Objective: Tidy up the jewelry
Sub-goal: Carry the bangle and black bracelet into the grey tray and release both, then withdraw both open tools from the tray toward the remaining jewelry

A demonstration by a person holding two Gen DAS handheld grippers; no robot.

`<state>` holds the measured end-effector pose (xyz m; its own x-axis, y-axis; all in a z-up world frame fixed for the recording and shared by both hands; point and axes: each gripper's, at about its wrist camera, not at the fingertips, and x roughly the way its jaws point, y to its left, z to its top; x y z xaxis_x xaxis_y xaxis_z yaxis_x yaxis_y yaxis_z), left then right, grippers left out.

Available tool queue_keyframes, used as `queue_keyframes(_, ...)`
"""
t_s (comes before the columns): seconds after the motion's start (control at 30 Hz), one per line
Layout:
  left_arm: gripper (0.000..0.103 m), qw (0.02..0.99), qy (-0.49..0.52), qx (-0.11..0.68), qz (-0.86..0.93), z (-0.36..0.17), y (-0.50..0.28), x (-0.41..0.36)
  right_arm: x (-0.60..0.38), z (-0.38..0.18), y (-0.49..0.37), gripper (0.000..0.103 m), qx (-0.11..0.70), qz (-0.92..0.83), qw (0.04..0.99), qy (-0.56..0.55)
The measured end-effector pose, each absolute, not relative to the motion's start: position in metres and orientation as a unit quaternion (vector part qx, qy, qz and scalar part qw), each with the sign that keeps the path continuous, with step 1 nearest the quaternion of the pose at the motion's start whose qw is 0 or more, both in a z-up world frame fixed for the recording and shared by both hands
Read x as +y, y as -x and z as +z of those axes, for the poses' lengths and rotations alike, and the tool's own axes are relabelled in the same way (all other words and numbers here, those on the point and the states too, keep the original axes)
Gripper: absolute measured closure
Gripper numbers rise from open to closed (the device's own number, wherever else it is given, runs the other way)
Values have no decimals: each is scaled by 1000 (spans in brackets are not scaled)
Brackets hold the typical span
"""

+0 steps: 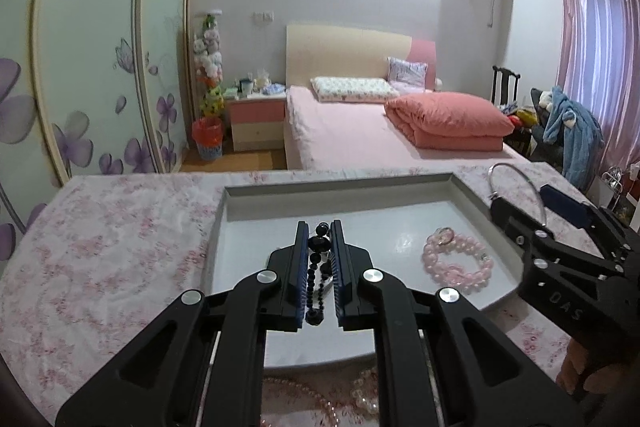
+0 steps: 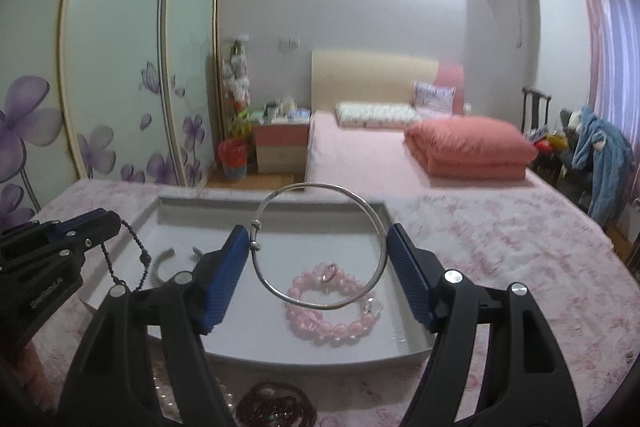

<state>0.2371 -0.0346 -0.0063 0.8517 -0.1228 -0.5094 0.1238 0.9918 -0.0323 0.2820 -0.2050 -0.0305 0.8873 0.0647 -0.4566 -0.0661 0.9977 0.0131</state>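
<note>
A grey tray lies on a pink floral cloth. My left gripper is shut on a black bead strand that hangs above the tray's left part; it shows in the right wrist view with the strand dangling. My right gripper is shut on a silver bangle held flat above the tray; it shows in the left wrist view with the bangle. A pink bead bracelet and a silver cuff lie in the tray.
Pearl and pink strands and a dark red bead strand lie on the cloth in front of the tray. Beyond the cloth-covered surface are a bed, a wardrobe and a chair with clothes.
</note>
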Motion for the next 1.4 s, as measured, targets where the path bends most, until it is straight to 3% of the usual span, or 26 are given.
queue_keyframes(0.6, 89, 936, 27, 343, -74, -44, -281, -34, -210, -80, -341, 31, 366, 66, 927, -51)
queue_keyframes(0.7, 73, 937, 36, 341, -71, -41, -279, -27, -217, -78, -338, 26, 363, 65, 927, -69)
queue_keyframes(0.73, 58, 938, 39, 337, -68, -38, -277, -23, -220, -76, -336, 26, 361, 64, 927, -74)
queue_keyframes(0.77, 51, 940, 43, 332, -64, -36, -275, -20, -221, -73, -334, 26, 358, 64, 928, -78)
queue_keyframes(1.07, 51, 949, 69, 305, -43, -8, -236, 21, -244, -54, -288, 27, 346, 56, 933, -88)
queue_keyframes(1.23, 51, 948, 60, 311, -27, -7, -204, 38, -248, -54, -256, 33, 361, 64, 927, -77)
queue_keyframes(1.4, 50, 943, 67, 326, -9, -17, -176, 58, -233, -67, -217, 45, 390, 97, 914, -56)
